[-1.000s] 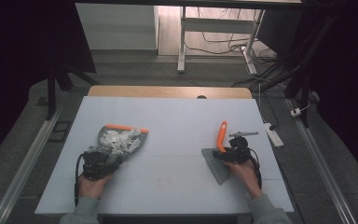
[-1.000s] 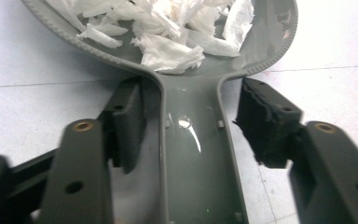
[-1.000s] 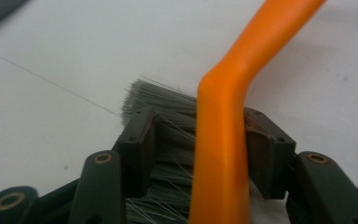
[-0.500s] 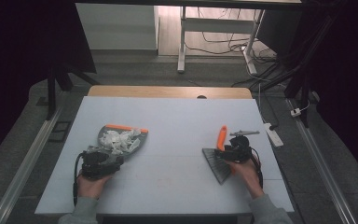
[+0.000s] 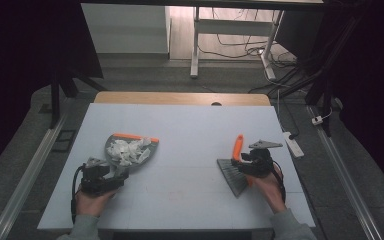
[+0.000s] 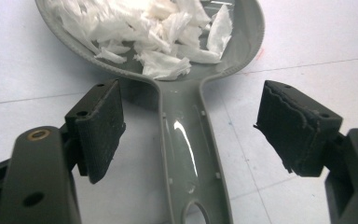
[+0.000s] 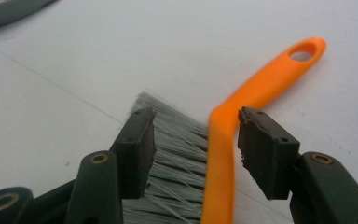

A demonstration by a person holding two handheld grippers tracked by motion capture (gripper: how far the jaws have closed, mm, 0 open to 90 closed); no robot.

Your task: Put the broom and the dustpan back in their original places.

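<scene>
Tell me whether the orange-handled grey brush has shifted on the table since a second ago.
No. The orange-handled grey brush lies at the same spot relative to the white table's right edge.

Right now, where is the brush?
In the high view the brush lies on the table's right side, between the open right gripper's jaws, far from the dustpan.

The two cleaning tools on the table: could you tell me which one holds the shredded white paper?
The grey dustpan by the left gripper; the orange-handled brush holds none.
</scene>
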